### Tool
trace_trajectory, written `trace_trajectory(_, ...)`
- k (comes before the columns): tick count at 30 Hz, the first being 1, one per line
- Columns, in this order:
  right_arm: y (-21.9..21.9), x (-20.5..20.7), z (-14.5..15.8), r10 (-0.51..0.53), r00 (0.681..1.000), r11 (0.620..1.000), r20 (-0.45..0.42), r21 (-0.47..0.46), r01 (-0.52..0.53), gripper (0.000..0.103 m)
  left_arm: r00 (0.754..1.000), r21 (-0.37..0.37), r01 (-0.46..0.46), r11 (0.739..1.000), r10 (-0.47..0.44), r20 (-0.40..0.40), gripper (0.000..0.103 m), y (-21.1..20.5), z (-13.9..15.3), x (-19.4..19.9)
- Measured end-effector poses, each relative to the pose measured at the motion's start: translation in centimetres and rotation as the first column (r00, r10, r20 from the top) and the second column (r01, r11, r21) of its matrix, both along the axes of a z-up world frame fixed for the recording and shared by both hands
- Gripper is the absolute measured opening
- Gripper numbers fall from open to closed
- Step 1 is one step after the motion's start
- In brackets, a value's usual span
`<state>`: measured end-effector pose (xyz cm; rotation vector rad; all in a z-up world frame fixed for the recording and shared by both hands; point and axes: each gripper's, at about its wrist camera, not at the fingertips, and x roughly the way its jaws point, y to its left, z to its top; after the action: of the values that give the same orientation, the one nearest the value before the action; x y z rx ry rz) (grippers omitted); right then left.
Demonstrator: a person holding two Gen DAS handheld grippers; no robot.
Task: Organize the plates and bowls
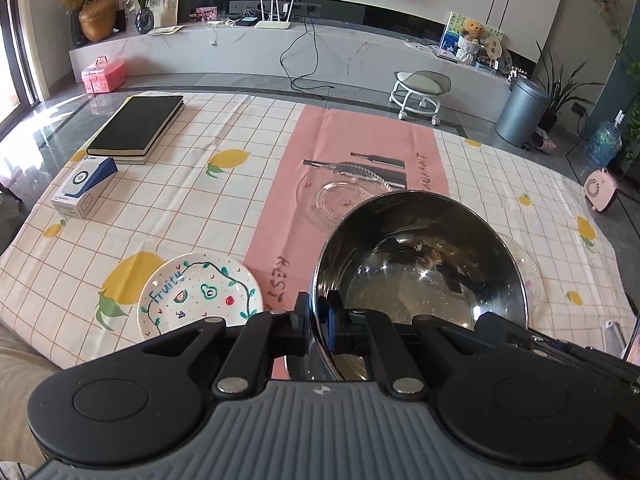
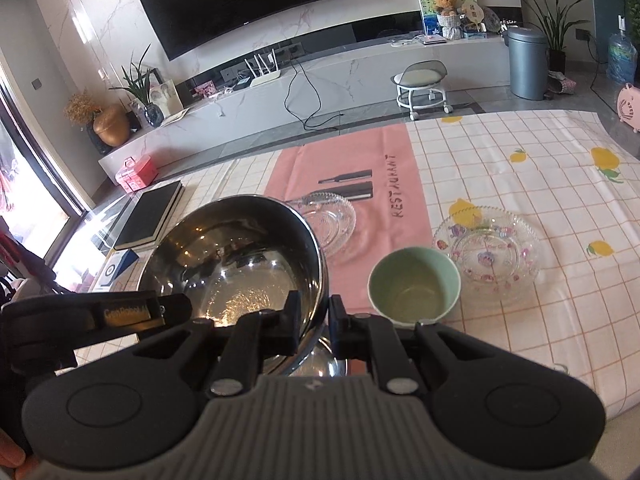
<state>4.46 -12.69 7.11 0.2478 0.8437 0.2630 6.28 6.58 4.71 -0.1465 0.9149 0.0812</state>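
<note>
Steel bowl held tilted above the checked tablecloth, left gripper clamped on its left rim, right gripper pinching the opposite rim (both nearly closed), painted plate lower left, green cup beside a flowered glass plate, clear glass plate behind the bowl.

table: lemon-check cloth | pink mat | on it: painted plate, glass plates, green cup, black book, box

Mirror-polished round steel bowl, clear embossed glass plates, glossy painted ceramic plate, matt pale-green cup, soft checked cloth tablecloth
</note>
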Motion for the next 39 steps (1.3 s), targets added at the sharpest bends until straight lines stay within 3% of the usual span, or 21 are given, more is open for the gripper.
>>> trace_trajectory(5,0.4,-0.6,-2.0,0.013,0.998,1.000,-0.065,0.009,-0.012,0.012,0.999,0.018,0.008,1.000,-0.008,-0.032,0.009,0.0,-1.7,-0.8)
trace_trajectory(16,1.0,-0.5,-4.9,-0.002,0.995,0.999,-0.100,-0.050,-0.003,0.011,0.995,-0.025,0.013,1.000,-0.015,-0.099,0.010,0.7,-5.4,-0.8)
trace_trajectory(22,2.9,-0.7,-5.5,0.021,0.999,0.988,-0.048,-0.153,-0.028,0.011,0.994,0.024,0.025,0.999,-0.023,-0.108,0.013,0.2,-6.2,-0.4)
trace_trajectory(26,3.3,-0.6,-6.0,0.031,0.999,0.985,-0.045,-0.167,-0.038,0.013,0.991,0.066,0.016,0.998,-0.007,-0.134,0.017,0.1,-7.3,-0.3)
trace_trajectory(32,3.0,-0.9,-6.4,0.030,0.999,0.986,-0.024,-0.164,-0.034,0.014,0.993,0.036,0.006,0.999,-0.002,-0.119,0.017,0.6,-7.5,-0.4)
trace_trajectory(38,2.8,-1.4,-6.1,0.024,0.999,0.985,0.028,-0.170,-0.019,0.016,0.992,0.000,-0.018,1.000,0.018,-0.124,0.044,1.2,-8.4,-0.4)
trace_trajectory(39,2.6,-1.4,-6.1,0.020,0.999,0.985,0.040,-0.171,-0.013,0.024,0.993,-0.017,-0.017,1.000,0.015,-0.117,0.049,1.3,-8.6,-0.5)
